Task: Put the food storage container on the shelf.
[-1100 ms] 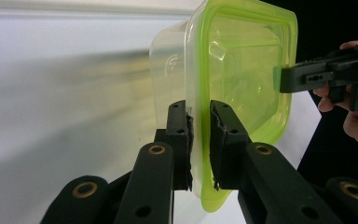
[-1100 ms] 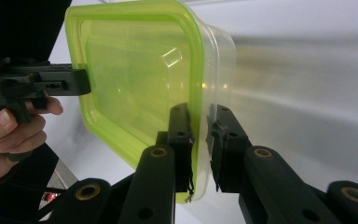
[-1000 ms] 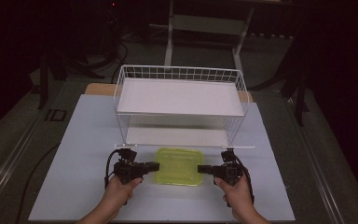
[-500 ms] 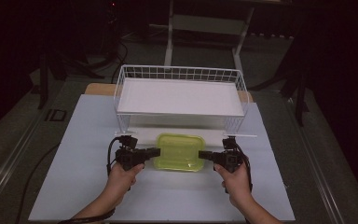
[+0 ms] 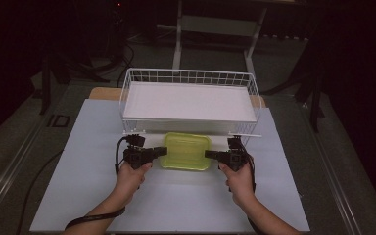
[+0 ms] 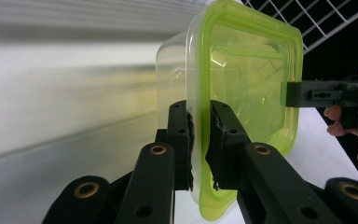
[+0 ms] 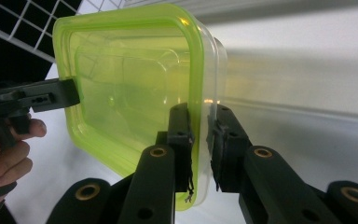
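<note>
A person holds a green box with a lid (image 5: pixel 186 151) between two grippers. The left gripper (image 5: pixel 159 152) pinches the rim on the box's left side. In the left gripper view its two black fingers (image 6: pixel 182 135) press on the green rim from both sides. The right gripper (image 5: pixel 212 154) pinches the rim on the right side. In the right gripper view its fingers (image 7: pixel 181 135) squeeze the rim the same way.

The box sits over the middle of the white table (image 5: pixel 93 196), just in front of the white wire basket (image 5: pixel 188 98). Its far edge is right by the basket's front. The basket stands at the back edge of the table. I cannot tell if the box touches the table.
</note>
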Available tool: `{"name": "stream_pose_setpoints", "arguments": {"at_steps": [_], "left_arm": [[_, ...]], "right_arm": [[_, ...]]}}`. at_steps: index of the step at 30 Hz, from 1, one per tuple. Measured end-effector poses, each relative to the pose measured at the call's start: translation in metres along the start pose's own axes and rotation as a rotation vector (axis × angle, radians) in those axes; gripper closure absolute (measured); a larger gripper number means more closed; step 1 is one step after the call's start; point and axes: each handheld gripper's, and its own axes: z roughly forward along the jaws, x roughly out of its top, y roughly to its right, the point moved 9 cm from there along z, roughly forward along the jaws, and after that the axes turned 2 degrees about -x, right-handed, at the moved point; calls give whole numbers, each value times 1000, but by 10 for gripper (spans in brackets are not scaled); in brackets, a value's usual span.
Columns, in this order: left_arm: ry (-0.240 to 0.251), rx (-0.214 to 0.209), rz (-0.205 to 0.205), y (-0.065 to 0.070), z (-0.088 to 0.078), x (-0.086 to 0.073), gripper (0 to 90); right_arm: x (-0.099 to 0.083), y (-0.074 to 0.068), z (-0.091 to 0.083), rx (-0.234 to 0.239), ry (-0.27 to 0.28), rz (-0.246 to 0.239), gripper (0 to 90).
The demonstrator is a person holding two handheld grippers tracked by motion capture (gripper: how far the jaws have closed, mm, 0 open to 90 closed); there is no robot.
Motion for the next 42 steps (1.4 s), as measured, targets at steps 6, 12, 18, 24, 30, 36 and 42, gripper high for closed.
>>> {"name": "stream_pose_setpoints", "arguments": {"at_steps": [6,12,18,24,30,36,42], "left_arm": [[34,10,-18,-10,6,7,805],[44,23,-9,-17,13,12,805],[53,34,-27,-25,23,16,805],[76,13,-56,-28,28,20,797],[126,59,10,-30,34,21,731],[162,99,47,-34,39,21,650],[192,93,59,-33,40,23,535]], "right_arm": [[13,1,8,-22,35,-11,792],[21,7,19,-37,68,8,787],[27,14,27,-71,98,5,784],[30,18,30,-64,117,20,786],[32,20,33,-93,181,-4,758],[34,25,38,-114,224,-31,725],[35,25,42,-129,237,-62,666]]}}
